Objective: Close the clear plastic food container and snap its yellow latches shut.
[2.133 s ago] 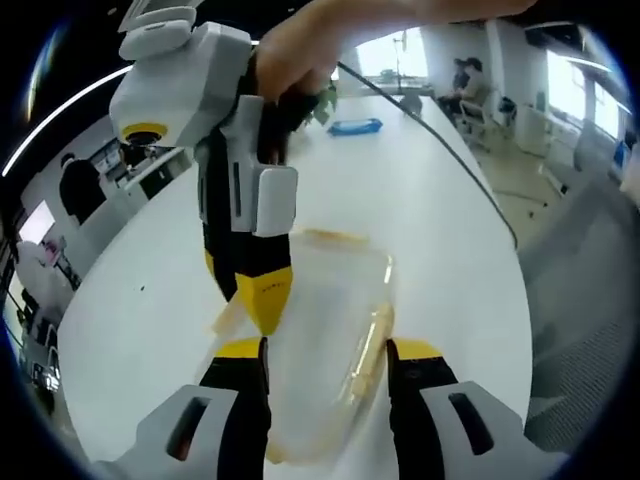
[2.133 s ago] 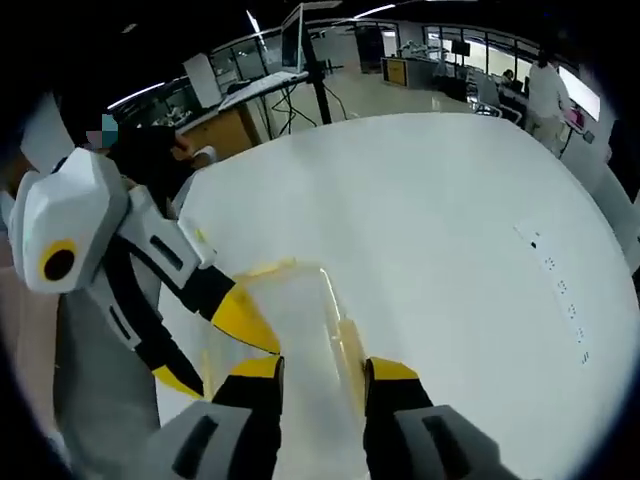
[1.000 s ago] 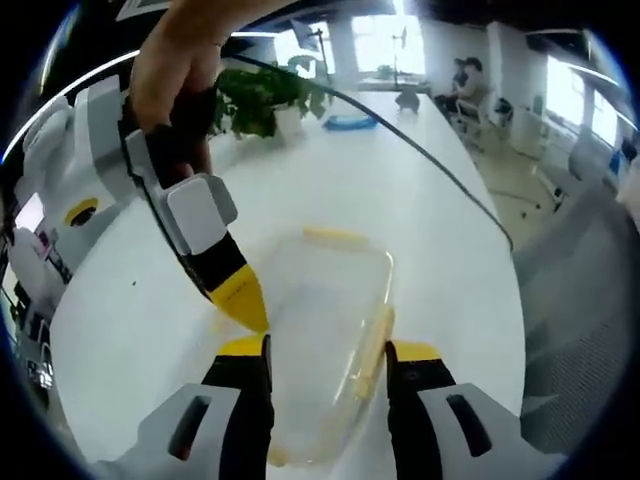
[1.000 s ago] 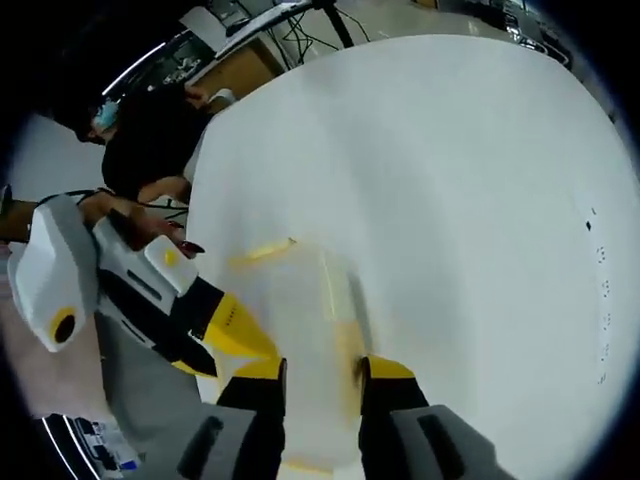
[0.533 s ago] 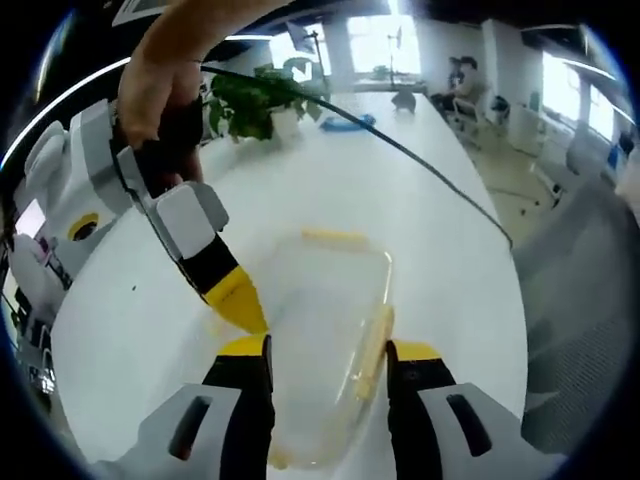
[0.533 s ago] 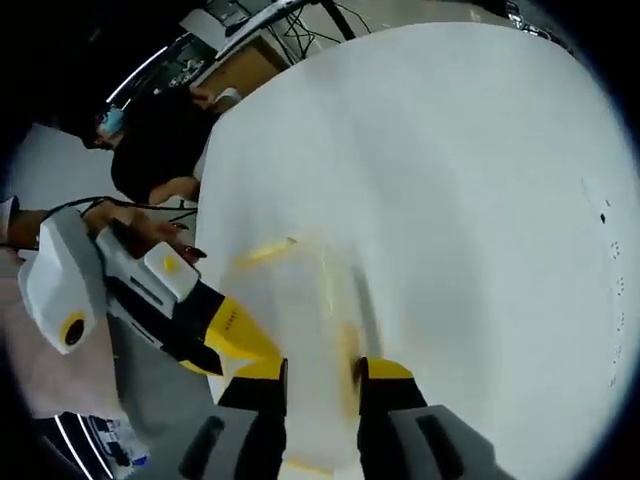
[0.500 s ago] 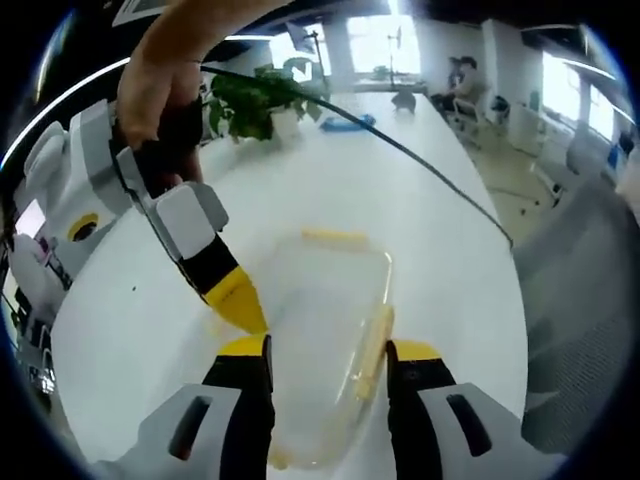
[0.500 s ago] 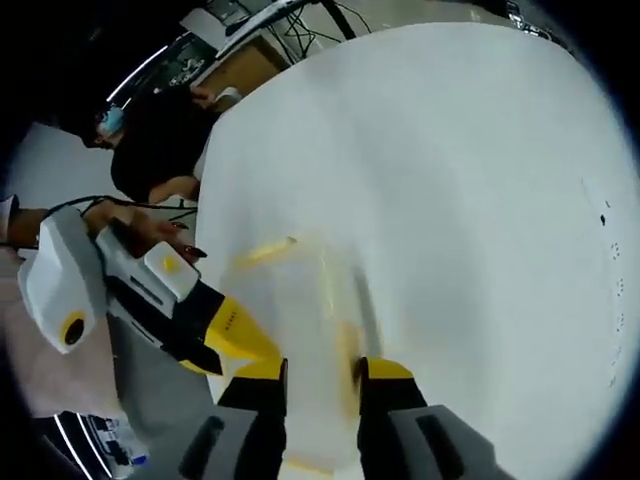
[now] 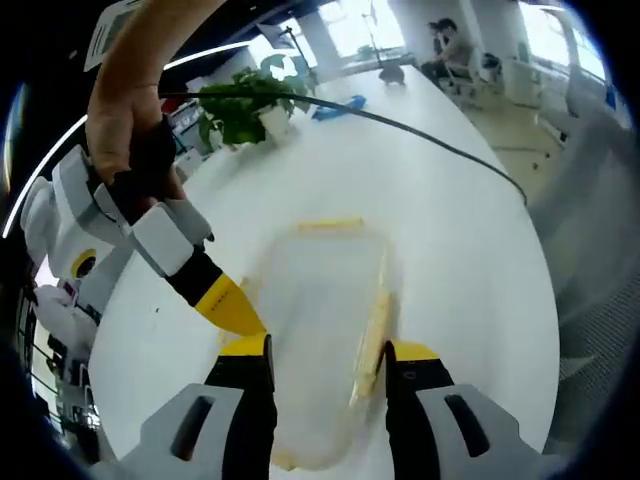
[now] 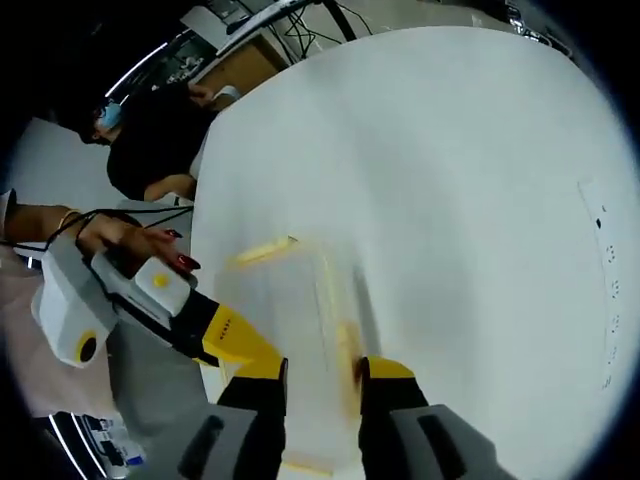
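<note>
Apparently the left gripper (image 9: 322, 362), jaws spread, straddles the clear plastic food container (image 9: 318, 330) on the white table (image 9: 450, 240). Beside the container, the right gripper (image 10: 315, 378) stands parted too. Lid looks down; yellow latches (image 9: 374, 330) remain unconfirmed.

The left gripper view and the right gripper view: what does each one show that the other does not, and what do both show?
Left gripper view: a potted plant, a black cable across the table, and a blue object at the far end.

Right gripper view: a person in dark clothes beside the table, and a wooden desk beyond it.

Both: the clear container with yellow latches on the white table, and the other claw beside it.
</note>
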### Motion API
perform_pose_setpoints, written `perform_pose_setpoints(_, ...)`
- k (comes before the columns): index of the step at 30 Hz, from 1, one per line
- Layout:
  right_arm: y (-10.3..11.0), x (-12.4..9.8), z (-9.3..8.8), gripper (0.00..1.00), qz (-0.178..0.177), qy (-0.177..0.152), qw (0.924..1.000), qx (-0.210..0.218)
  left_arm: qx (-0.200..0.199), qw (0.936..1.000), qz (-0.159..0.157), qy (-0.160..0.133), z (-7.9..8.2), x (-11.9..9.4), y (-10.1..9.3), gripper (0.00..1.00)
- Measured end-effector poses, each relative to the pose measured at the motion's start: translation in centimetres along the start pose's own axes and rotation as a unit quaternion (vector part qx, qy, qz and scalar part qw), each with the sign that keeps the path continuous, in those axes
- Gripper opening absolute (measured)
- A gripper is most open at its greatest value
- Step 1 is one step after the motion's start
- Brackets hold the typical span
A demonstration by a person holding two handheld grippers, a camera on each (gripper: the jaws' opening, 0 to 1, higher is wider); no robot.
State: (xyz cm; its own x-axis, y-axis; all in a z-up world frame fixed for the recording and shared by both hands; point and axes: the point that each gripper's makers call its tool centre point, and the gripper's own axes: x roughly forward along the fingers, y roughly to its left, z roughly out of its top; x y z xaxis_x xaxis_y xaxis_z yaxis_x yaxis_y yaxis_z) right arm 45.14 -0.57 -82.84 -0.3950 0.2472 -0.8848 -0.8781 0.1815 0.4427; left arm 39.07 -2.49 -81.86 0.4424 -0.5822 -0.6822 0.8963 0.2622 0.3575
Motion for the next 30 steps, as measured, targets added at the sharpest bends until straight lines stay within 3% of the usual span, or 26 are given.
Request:
perform_pose_setpoints(13, 0.13, -0.28, -0.02, 0.24, -0.044, -0.018, 0.9988, -0.008, -0.013, 0.9999, -0.01, 0.005, -0.15, 0.15, -0.08, 0.39)
perform_pose_setpoints(22, 0.12, -0.42, 0.06, 0.24, -0.074, -0.031, 0.9967, -0.008, -0.039, 0.9985, -0.037, 0.004, -0.2, 0.09, 0.21, 0.39)
perform_pose_setpoints(30, 0.13, -0.71, -0.03, 0.24, -0.109, -0.079, 0.9908, -0.01, -0.034, 0.9988, -0.034, 0.008, -0.24, 0.17, 0.12, 0.39)
